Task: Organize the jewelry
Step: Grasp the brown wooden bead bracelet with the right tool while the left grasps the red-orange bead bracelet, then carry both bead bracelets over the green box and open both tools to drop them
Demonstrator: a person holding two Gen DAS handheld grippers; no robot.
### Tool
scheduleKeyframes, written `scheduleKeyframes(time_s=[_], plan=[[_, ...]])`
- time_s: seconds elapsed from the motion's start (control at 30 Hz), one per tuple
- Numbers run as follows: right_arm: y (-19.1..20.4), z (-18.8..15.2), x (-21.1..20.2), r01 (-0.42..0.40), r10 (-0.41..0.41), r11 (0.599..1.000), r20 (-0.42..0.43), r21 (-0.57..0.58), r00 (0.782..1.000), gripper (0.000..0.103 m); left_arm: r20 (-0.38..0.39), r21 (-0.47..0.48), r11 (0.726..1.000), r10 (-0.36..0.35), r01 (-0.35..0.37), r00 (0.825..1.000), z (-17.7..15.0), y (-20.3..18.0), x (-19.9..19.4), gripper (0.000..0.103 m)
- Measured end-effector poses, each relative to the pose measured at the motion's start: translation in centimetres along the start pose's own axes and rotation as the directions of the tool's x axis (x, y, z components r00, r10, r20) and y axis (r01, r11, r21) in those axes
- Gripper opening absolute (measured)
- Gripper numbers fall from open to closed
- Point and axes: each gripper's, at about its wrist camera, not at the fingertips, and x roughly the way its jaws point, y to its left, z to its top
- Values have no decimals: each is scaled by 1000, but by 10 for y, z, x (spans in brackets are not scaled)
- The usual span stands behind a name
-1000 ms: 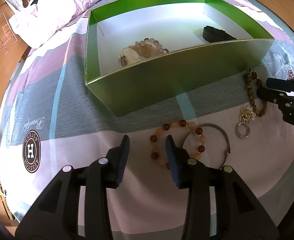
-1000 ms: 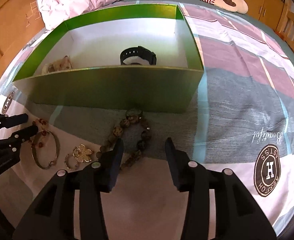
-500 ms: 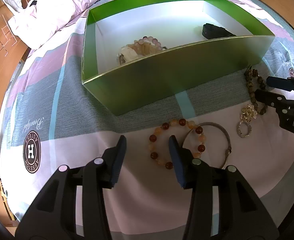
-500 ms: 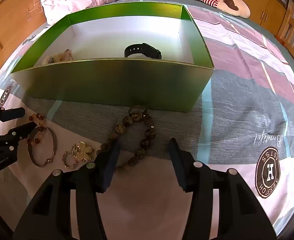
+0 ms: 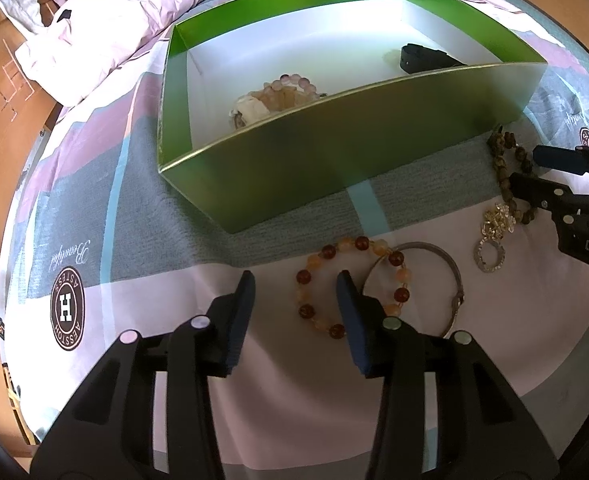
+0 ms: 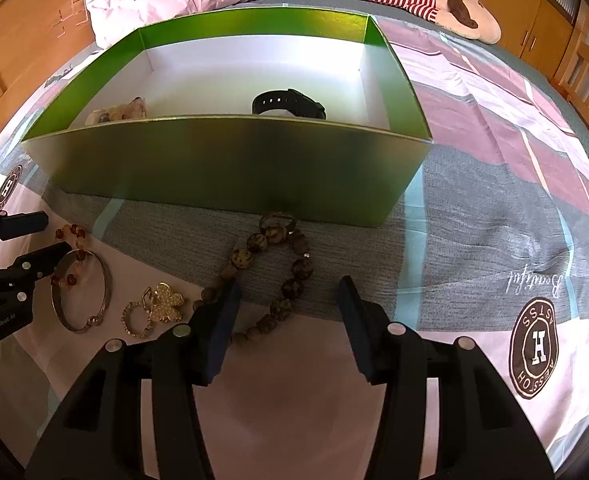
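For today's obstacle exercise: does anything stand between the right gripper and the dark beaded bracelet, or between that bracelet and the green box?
Nothing blocks the open right gripper from the dark beaded bracelet. The green box's near wall rises between bracelet and interior.

Two matte black plastic grippers, left gripper [image 5: 295, 289] and right gripper [image 6: 288, 294], each with dark blue flat-padded fingers [image 6: 219, 322] on angular triangular-cutout arms; round silver screw heads at the joints; white lettering "DAS" on one side
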Motion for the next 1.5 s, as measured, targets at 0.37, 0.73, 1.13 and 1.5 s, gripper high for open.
scheduleKeyframes(time_s=[0.37, 0.73, 1.13, 1.5], plan=[[11, 1, -4, -58, 58, 998, 12, -18, 998, 16, 51, 44, 999, -11, 9, 999, -2, -11, -12, 7], [-7, 18, -56, -152, 140, 987, 205, 48, 969, 5, 212, -3, 996, -92, 94, 973, 5, 3, -56, 7], [-2, 7, 4, -104, 106, 992, -24, 71, 994, 40, 169, 30, 996, -90, 86, 982, 3, -7, -42, 7], [15, 4, -21, -98, 98, 995, 67, -12, 993, 11, 186, 35, 995, -96, 91, 978, 4, -9, -47, 7]])
